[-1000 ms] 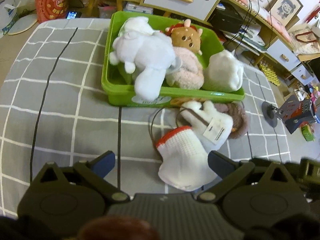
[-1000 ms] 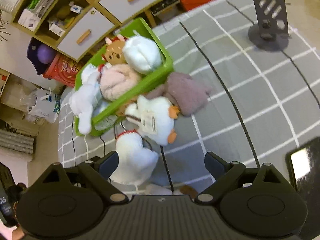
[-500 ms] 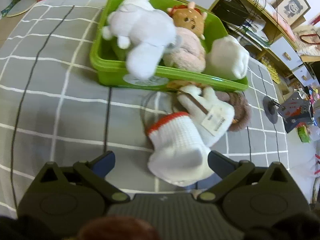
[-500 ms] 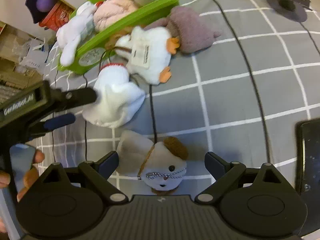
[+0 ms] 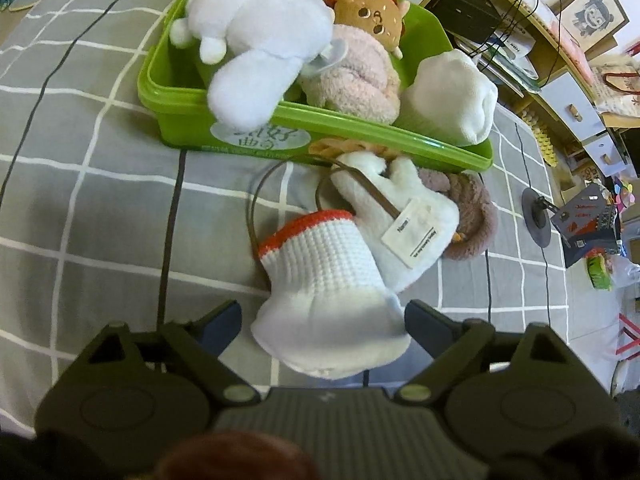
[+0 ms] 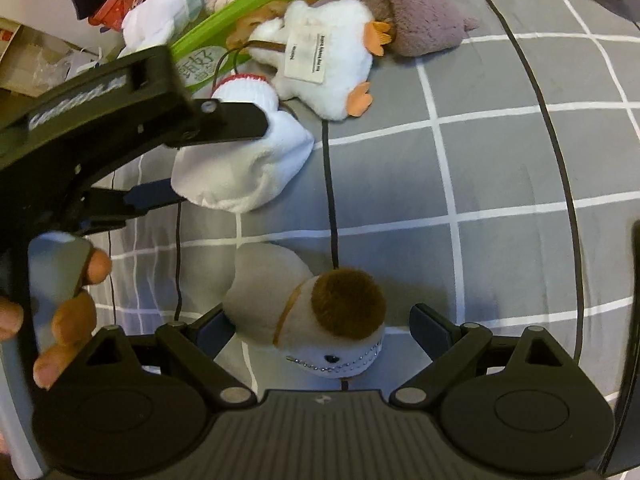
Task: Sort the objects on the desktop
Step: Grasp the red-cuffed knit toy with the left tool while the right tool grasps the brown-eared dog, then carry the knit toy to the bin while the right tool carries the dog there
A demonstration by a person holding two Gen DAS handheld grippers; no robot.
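A white knitted sock with a red cuff [image 5: 320, 280] lies on the grey checked cloth between the fingers of my left gripper [image 5: 322, 316]. Its jaws are closing around the sock, and the pads do not clearly press on it. From the right wrist view, the left gripper's fingers [image 6: 236, 120] straddle that sock [image 6: 248, 168]. My right gripper [image 6: 320, 320] stands open around a white plush with a brown top [image 6: 344, 300], with a gap on the right side. A white duck plush [image 5: 416, 216] and a mauve plush [image 5: 476, 216] lie against the green bin [image 5: 360, 124].
The bin holds a white plush [image 5: 256, 40], a brown-faced doll in pink [image 5: 372, 16] and a white roll [image 5: 452, 100]. Dark cables [image 6: 332, 200] cross the cloth. A black stand [image 5: 536, 216] sits to the right, with drawers and shelves behind. A hand [image 6: 68, 308] holds the left gripper.
Both grippers sank toward the cloth. The sock now sits between the left fingers, which have narrowed. The right view swung down from the bin onto the brown-topped plush.
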